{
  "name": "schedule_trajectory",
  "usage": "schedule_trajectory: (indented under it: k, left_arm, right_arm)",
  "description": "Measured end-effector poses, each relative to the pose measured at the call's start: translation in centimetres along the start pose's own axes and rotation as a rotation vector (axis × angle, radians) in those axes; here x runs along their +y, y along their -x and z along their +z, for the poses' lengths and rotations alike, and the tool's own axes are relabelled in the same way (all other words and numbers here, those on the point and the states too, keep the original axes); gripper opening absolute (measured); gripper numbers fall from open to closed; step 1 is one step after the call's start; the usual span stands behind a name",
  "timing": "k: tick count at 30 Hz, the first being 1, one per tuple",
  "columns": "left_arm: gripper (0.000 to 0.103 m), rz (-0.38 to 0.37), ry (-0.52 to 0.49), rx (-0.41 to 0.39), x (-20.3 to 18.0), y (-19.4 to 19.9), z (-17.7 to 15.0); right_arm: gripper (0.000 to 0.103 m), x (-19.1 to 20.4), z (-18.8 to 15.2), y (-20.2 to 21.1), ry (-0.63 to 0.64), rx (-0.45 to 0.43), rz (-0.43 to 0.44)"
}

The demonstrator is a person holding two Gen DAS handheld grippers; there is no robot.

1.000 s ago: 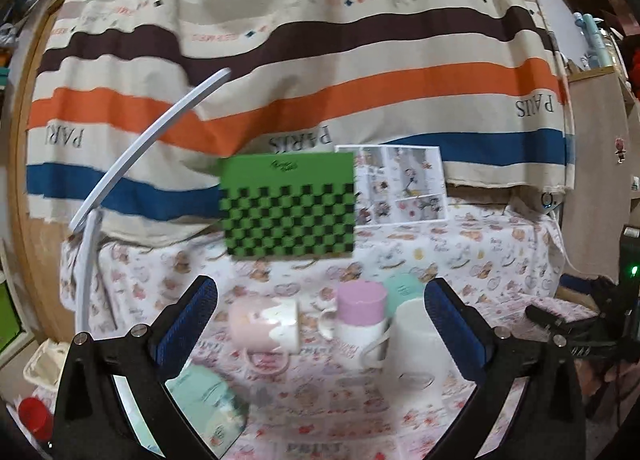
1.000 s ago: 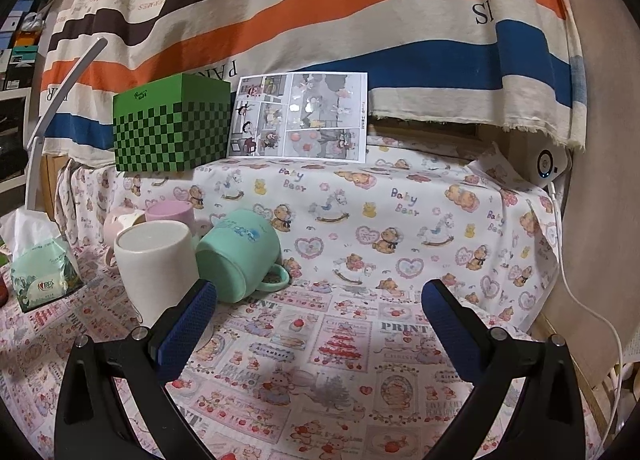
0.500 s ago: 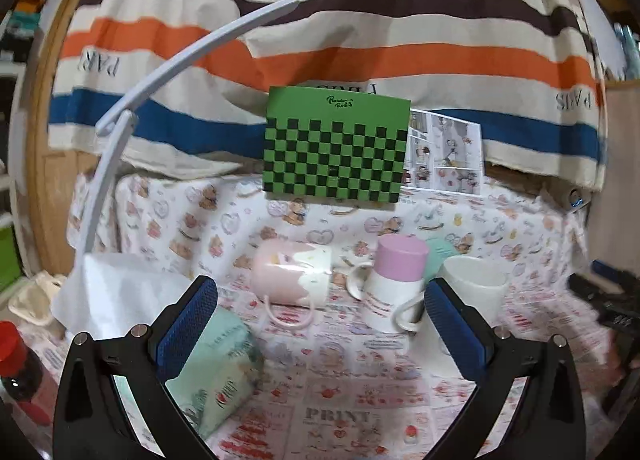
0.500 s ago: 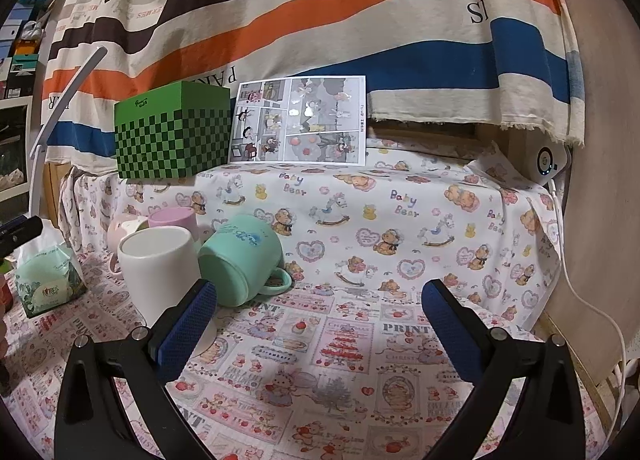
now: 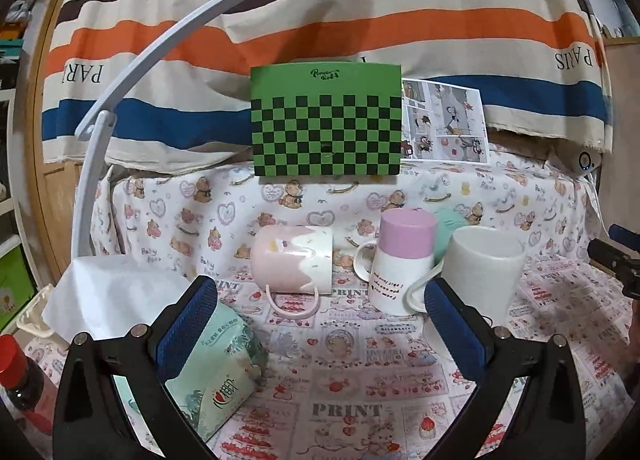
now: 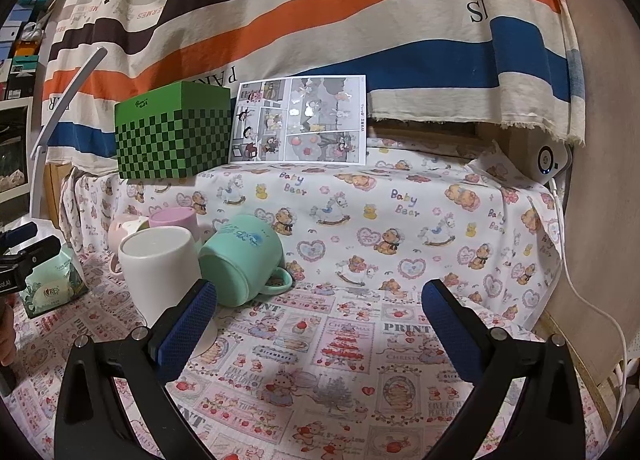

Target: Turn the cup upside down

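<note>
Several cups stand close together on the patterned cloth. A pink-and-white cup (image 5: pixel 294 260) lies on its side, handle toward me. A white cup with a pink base (image 5: pixel 402 262) stands upside down. A plain white cup (image 5: pixel 482 272) (image 6: pixel 160 272) stands upright. A mint cup (image 6: pixel 240 258) lies on its side behind it. My left gripper (image 5: pixel 320 330) is open and empty, in front of the cups. My right gripper (image 6: pixel 318 330) is open and empty, to the right of the cups.
A green checkered box (image 5: pixel 326 119) and a comic sheet (image 6: pixel 300 119) stand on the raised ledge behind. A tissue pack (image 5: pixel 218 372) lies front left, next to a white lamp arm (image 5: pixel 120 99) and a red-capped bottle (image 5: pixel 18 372). A white device (image 6: pixel 550 159) with cable sits far right.
My left gripper has swung and drawn back, so the cups and green box now sit centred in its view. My right gripper has barely moved.
</note>
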State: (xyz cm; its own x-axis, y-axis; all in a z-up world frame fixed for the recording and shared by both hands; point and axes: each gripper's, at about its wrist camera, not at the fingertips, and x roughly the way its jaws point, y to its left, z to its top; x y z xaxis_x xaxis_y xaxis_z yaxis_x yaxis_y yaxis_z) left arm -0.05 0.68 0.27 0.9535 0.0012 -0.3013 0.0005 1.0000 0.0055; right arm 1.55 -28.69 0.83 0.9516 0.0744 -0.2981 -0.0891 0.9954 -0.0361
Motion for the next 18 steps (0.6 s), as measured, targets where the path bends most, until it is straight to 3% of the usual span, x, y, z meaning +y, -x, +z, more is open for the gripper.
schedule_trajectory:
  k: [18]
  left_arm:
    - [0.103,0.022,0.010,0.000,0.42,0.01,0.06]
  right_arm:
    - [0.103,0.05,-0.01,-0.11,0.002,0.004,0.003]
